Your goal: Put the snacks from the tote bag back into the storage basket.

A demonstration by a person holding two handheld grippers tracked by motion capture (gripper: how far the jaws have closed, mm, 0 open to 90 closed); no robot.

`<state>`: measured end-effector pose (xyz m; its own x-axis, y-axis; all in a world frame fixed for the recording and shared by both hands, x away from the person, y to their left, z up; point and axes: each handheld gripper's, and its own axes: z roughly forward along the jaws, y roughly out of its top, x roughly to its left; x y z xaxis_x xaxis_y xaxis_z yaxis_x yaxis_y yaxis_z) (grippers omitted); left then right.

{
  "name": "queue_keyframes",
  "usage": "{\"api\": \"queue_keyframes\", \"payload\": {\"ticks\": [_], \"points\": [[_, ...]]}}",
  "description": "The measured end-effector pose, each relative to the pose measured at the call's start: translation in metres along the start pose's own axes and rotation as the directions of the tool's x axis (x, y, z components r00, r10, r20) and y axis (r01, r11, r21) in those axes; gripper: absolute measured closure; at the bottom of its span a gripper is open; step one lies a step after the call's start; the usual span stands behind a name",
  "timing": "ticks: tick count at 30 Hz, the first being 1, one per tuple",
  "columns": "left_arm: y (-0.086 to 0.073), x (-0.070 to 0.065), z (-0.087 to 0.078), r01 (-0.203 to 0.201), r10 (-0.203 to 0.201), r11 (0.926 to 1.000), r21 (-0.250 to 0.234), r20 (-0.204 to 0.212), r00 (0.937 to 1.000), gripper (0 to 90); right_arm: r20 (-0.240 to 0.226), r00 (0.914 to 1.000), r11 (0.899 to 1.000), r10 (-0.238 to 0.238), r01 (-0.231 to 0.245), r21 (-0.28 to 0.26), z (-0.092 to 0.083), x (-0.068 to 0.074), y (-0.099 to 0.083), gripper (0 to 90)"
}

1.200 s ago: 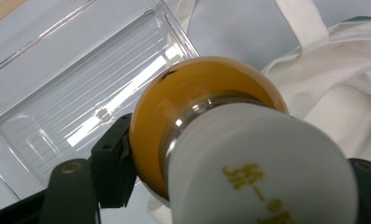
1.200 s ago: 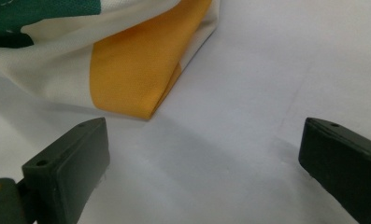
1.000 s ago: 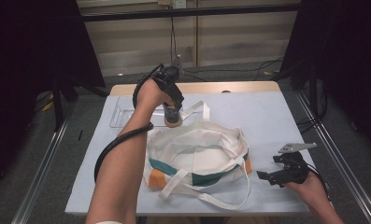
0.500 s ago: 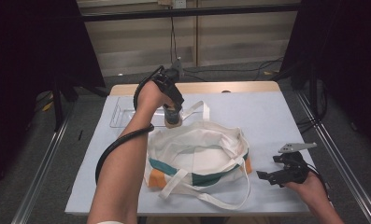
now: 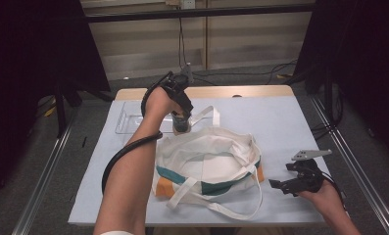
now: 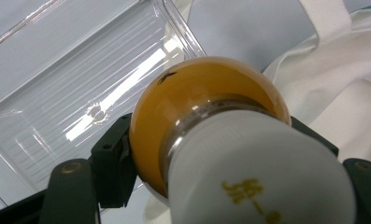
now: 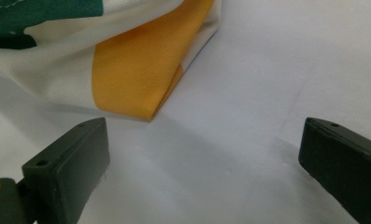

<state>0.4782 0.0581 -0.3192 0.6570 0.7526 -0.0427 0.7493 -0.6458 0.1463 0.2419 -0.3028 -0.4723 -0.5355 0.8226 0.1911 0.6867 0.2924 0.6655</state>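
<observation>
A pale blue table top (image 5: 300, 122) carries everything. At its centre lies a white cloth tote bag (image 5: 209, 161) with teal and orange patches, its mouth slumped open and its straps trailing toward six o'clock. A clear plastic tray (image 5: 128, 117) sits flat at ten o'clock from the bag, near the table's far left part.

The left gripper (image 5: 181, 119) hangs at twelve o'clock of the bag, just past its far rim and beside the tray's right end. Its jaws are clamped on a light bulb (image 6: 206, 112) with an amber glass globe and a white base bearing gold lettering; in the left gripper view the globe points away over the tray and the bag's white cloth.

The right gripper (image 5: 280, 185) rests at four o'clock of the bag, jaws spread wide with nothing between them, aimed at the bag's orange corner (image 7: 136, 74).
</observation>
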Motion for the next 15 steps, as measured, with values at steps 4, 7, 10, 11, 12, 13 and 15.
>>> {"api": "queue_keyframes", "payload": {"ticks": [4,7,10,11,12,13,15], "points": [[0.0,0.0,0.004,-0.003,0.003,1.0,0.008,0.003,1.0,30.1,-0.001,1.0,1.0,0.004,-0.004,0.0,0.0,0.0,0.0,1.8],[-0.001,0.001,0.007,0.0,0.0,0.9999,0.017,0.006,1.0,30.1,-0.002,1.0,1.0,0.004,-0.004,0.001,0.0,0.0,0.0,1.8],[-0.001,0.001,0.009,0.011,-0.011,0.9998,0.015,0.007,0.9999,30.1,-0.003,1.0,1.0,0.004,-0.004,0.0,0.0,0.0,0.0,1.8],[-0.001,0.002,0.01,0.008,-0.008,0.9998,0.016,0.012,0.9999,30.1,-0.002,1.0,1.0,0.003,-0.003,0.0,0.0,0.0,0.0,1.8],[-0.001,0.002,0.01,0.007,-0.007,0.9998,0.016,0.015,0.9999,30.1,-0.002,1.0,1.0,0.004,-0.004,0.001,0.0,0.0,0.0,1.8],[-0.001,0.001,0.011,0.011,-0.011,0.9998,0.017,0.014,0.9998,30.1,-0.002,1.0,1.0,0.003,-0.003,0.001,0.0,0.0,0.0,1.8],[-0.001,0.002,0.012,0.007,-0.007,0.9998,0.021,0.007,0.9999,30.1,-0.002,1.0,1.0,0.004,-0.004,0.002,0.0,0.0,0.0,1.8]]}}
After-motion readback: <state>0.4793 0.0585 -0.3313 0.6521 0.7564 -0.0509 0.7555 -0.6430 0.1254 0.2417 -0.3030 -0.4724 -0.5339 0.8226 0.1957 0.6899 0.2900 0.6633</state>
